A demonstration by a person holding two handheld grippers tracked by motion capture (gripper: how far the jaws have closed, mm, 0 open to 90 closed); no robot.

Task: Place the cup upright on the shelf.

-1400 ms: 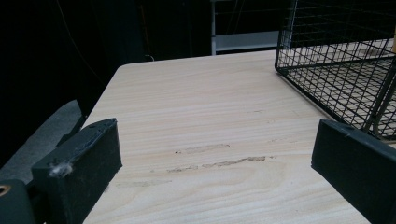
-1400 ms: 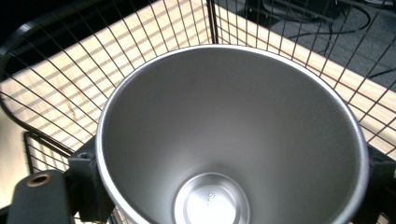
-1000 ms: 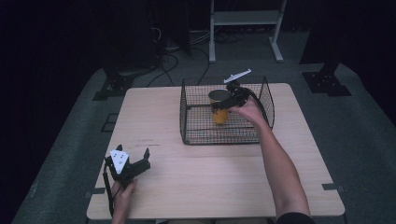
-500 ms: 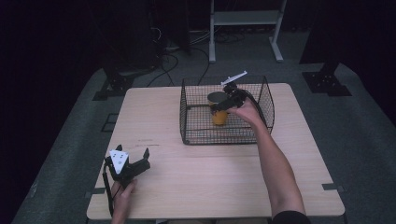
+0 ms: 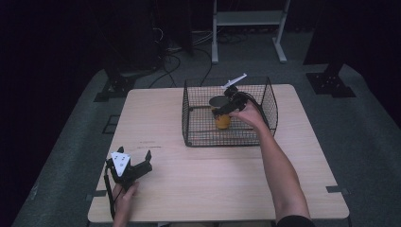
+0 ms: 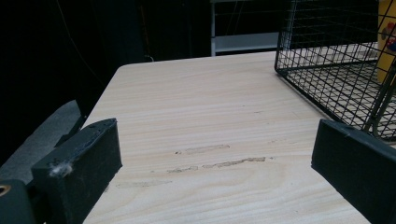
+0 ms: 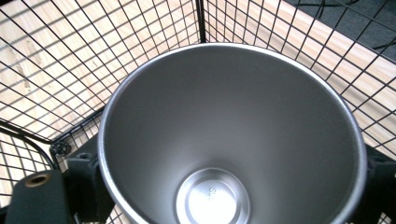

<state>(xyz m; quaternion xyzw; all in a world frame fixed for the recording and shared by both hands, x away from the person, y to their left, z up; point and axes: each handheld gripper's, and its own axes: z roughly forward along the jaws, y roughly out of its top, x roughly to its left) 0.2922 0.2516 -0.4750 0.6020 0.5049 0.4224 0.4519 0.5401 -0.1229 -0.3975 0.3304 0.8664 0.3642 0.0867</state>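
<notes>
Wooden table (image 5: 227, 189): right gripper (image 5: 226, 109) clamps yellow cup (image 5: 222, 121) inside wire basket (image 5: 198, 127); left gripper (image 5: 136, 165) agape, empty.

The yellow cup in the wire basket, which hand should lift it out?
Probably the right. The right gripper is inside the wire basket, jaws already around the yellow cup. The left gripper rests open near the table's front corner, away from the basket.

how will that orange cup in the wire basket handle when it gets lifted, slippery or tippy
The cup looks stiff: its inside is smooth metal, so it should not flex under the right gripper. That smooth wall may be somewhat slippery between the jaws. It is empty, so probably light, and it narrows toward the base, so it could tip if nudged against the wire basket.
</notes>
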